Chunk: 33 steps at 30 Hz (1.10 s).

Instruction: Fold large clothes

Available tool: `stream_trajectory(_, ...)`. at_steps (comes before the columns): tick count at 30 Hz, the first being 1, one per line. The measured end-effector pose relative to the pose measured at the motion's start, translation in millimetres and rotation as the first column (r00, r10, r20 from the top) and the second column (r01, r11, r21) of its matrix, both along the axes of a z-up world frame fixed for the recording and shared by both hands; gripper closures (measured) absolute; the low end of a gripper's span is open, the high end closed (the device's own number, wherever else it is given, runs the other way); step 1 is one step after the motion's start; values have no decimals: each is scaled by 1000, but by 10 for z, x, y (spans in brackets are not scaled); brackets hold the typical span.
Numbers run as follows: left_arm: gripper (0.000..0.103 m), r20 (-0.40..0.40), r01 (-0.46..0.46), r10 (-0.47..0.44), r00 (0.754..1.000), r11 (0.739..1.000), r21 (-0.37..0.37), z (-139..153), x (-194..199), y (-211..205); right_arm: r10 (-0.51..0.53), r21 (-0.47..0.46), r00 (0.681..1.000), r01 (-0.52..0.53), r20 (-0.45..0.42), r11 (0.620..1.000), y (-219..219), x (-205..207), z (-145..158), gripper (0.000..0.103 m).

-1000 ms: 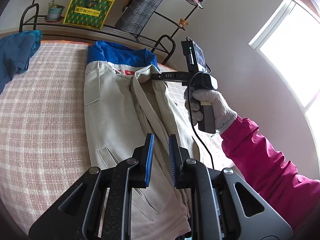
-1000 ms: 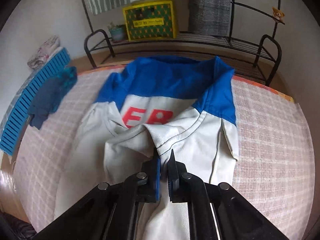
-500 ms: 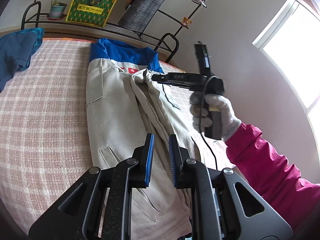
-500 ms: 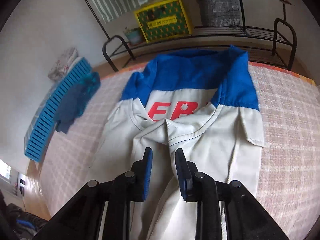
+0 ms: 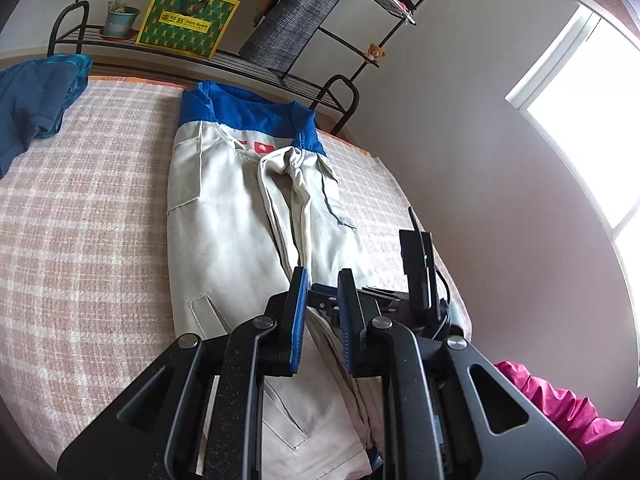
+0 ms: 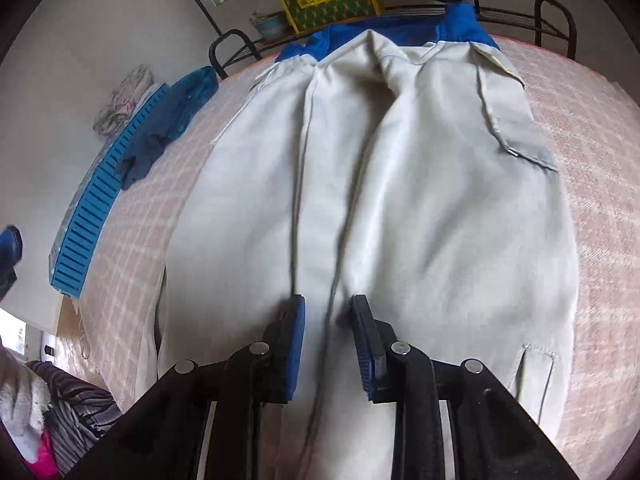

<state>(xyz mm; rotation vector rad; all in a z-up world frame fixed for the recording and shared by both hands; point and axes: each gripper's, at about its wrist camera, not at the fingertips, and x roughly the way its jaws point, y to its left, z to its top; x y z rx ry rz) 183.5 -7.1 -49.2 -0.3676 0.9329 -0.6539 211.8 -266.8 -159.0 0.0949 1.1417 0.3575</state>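
Note:
A beige jacket (image 5: 224,208) with a blue yoke and red lettering lies lengthwise on the bed, its front edges folded in along the middle. My left gripper (image 5: 322,280) hovers over the near part of it. Its blue pads stand a narrow gap apart and pinch nothing. The body of my right gripper (image 5: 418,264) shows just behind those fingers. In the right wrist view the jacket (image 6: 420,200) fills the frame. My right gripper (image 6: 329,304) is low over the centre seam. Its jaws are opening, with cloth below them and none gripped.
The bed (image 5: 80,220) has a pink plaid cover. A blue garment (image 5: 32,96) lies at its far left beside a blue slatted crate (image 6: 92,208). A metal rack holds a yellow-green box (image 5: 184,20) beyond the collar. A pink sleeve (image 5: 560,400) is at the right, near the wall.
The right gripper let go of the beige fold near the collar and opened. It came back and down to the jacket's near part. The left gripper stayed put.

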Motion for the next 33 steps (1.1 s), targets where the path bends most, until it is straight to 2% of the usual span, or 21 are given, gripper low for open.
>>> stream_trajectory(1,89,7,-1,1,1000,1000,9,-1,-12,7,17,-17,1000,-17,4,1000,19,-12,31,66)
stream_trajectory(4,89,17,-4,4,1000,1000,19,-5,-82,50,-8,147,1000,12,-22,989,-233,-148,284,70)
stream_trajectory(8,89,41,27,-29,999,998,54,-24,-262,73,-53,115,997,47,47,992,-628,-619,765,69)
stream_trajectory(11,89,3,58,-58,998,997,57,-168,-418,74,-82,51,995,79,60,996,-934,-997,896,69)
stream_trajectory(14,89,-67,113,-110,992,993,43,-383,-581,-16,-125,4,992,125,34,992,-1166,-1309,790,68)
stream_trajectory(18,89,-151,156,-150,977,987,24,-600,-605,-301,-204,78,978,208,-53,975,-1447,-1385,508,63)
stream_trajectory(19,81,-171,160,-155,973,987,14,-639,-555,-376,-209,87,975,215,-77,973,-1457,-1375,447,63)
stream_trajectory(20,69,-196,159,-157,968,987,-9,-678,-495,-436,-209,76,974,216,-82,974,-1463,-1400,403,63)
stream_trajectory(22,60,-238,122,-127,963,992,-36,-750,-330,-536,-209,55,975,214,-79,975,-1446,-1417,351,58)
stream_trajectory(25,59,-293,112,-119,949,993,-43,-880,-85,-727,-201,76,975,208,-94,975,-1453,-1456,294,56)
stream_trajectory(30,58,-408,87,-78,910,996,5,-1203,219,-996,-188,91,971,202,-145,975,-1455,-1517,124,55)
stream_trajectory(33,58,-415,55,-51,908,999,-2,-1275,325,-1054,-183,109,970,201,-158,974,-1463,-1552,55,54)
